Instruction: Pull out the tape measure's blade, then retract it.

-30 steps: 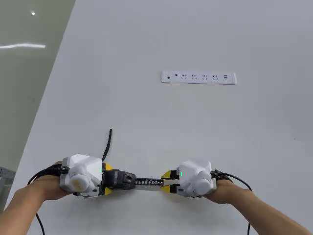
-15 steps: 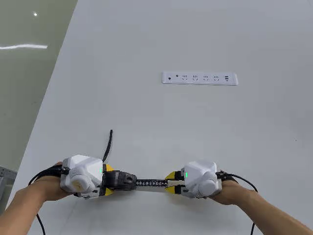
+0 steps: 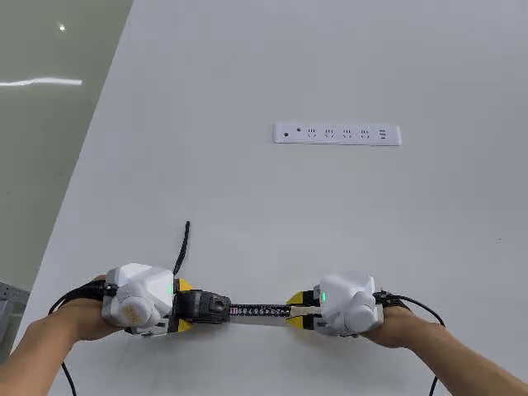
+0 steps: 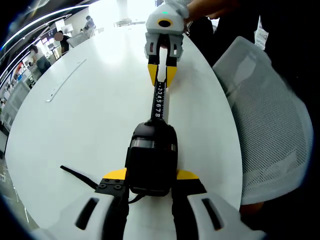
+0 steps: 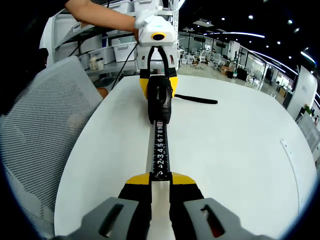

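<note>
The black tape measure case (image 3: 205,306) lies near the table's front edge, clamped in my left gripper (image 3: 183,306), whose yellow-tipped jaws press its sides (image 4: 150,162). A short length of black blade with white numbers (image 3: 260,311) runs rightward from the case to my right gripper (image 3: 295,312), which is shut on the blade's end (image 5: 160,175). In the right gripper view the blade (image 5: 159,145) stretches straight to the case (image 5: 159,102). In the left gripper view the blade (image 4: 158,100) leads to the right gripper (image 4: 161,75). The case's black wrist strap (image 3: 181,245) trails away across the table.
A white power strip (image 3: 337,134) lies farther back on the white table (image 3: 247,181). The table's left edge drops to a grey floor (image 3: 41,124). A grey mesh chair (image 4: 260,130) stands close behind the front edge.
My right gripper has moved to the right with the blade's end, so more of the numbered blade shows. The left gripper and case have stayed put.
</note>
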Available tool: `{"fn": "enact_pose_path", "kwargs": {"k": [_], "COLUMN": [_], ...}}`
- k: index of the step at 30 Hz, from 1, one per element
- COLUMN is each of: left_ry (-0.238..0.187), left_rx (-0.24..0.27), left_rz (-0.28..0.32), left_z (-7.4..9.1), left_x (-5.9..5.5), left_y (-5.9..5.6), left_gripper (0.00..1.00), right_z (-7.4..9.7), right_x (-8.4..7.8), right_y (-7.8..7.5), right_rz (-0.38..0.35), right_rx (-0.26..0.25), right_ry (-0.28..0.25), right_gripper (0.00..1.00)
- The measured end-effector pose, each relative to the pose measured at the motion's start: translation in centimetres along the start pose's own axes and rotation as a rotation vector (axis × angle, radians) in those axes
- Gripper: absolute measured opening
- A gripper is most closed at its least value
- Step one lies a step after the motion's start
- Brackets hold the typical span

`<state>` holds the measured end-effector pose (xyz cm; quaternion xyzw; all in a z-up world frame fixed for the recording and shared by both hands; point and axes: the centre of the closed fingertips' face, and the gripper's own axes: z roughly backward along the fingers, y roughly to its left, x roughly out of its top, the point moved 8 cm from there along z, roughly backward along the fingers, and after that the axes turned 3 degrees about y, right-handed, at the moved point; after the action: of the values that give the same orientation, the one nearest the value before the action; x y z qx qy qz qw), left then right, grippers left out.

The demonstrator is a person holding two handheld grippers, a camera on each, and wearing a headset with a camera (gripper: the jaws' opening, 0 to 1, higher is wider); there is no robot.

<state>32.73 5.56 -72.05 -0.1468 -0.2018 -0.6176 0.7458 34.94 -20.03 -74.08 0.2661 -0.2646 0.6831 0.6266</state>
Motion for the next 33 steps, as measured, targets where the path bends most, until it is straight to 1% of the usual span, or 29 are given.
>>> {"fn": "enact_pose_path", "kwargs": {"k": [2,10,12,22,33], "left_ry": [0.0,0.002,0.003,0.004,0.004], "left_rx": [0.0,0.001,0.001,-0.001,-0.002], "left_rz": [0.0,0.0,0.0,0.001,0.0], "left_z": [-0.1,0.1,0.1,0.4,0.4], "left_x": [-0.1,0.2,0.2,0.7,0.8], "left_y": [0.0,-0.2,-0.2,-0.4,-0.4], "left_gripper": [0.29,0.29,0.29,0.29,0.29], "right_z": [0.1,0.4,0.5,1.0,1.4], "right_x": [-0.2,-0.5,-0.5,-0.9,-1.2], "right_y": [0.0,0.1,0.1,0.2,0.3], "right_rz": [0.0,0.018,0.017,0.015,0.014], "right_rx": [0.0,-0.004,-0.004,-0.003,0.001], "right_ry": [0.0,-0.001,-0.001,0.003,0.008], "right_gripper": [0.1,0.1,0.1,0.1,0.1]}}
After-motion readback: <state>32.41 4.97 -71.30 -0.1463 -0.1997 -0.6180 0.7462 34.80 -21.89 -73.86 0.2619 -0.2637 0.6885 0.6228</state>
